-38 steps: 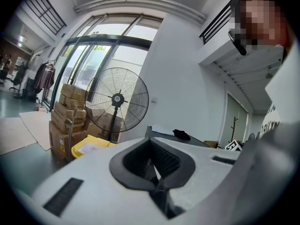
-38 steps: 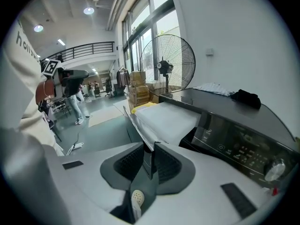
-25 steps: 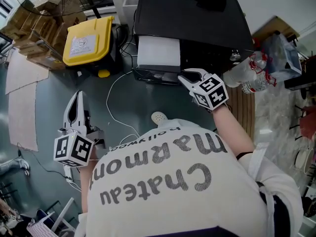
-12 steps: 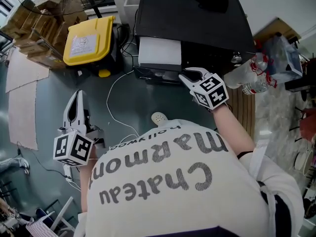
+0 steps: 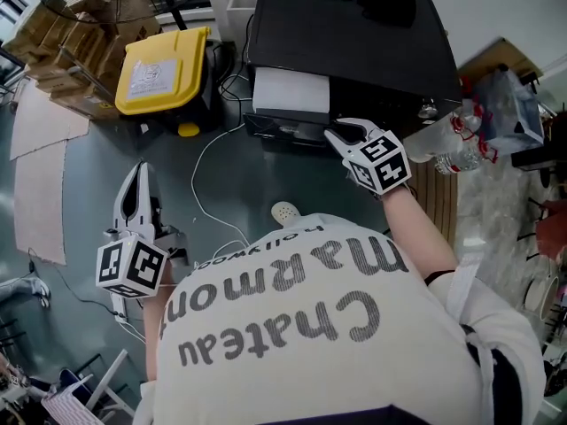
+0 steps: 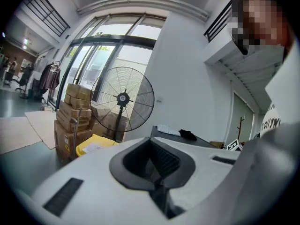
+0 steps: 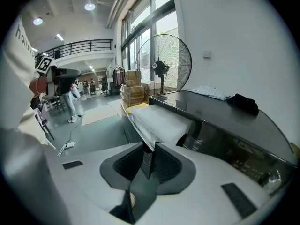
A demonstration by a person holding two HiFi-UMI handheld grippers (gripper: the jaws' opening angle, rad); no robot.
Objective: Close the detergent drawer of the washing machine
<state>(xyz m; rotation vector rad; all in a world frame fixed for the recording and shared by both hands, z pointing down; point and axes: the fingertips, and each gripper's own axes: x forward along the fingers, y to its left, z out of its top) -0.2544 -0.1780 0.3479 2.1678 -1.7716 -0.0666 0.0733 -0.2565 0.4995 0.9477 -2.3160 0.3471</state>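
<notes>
Your right claw (image 5: 344,133) is sitting released around the front lip of the detergent drawer (image 5: 291,91), which is standing pulled out. It is probably light, stiff plastic, so push squarely on its front. Your left claw (image 5: 135,173) is hanging clenched, empty.

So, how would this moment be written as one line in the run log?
drawer pulled out | right tongs apart around its front edge | left tongs shut, empty, held aside

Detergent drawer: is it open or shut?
Open. The drawer sticks out of the washer, its front edge between the right gripper's jaws.
</notes>
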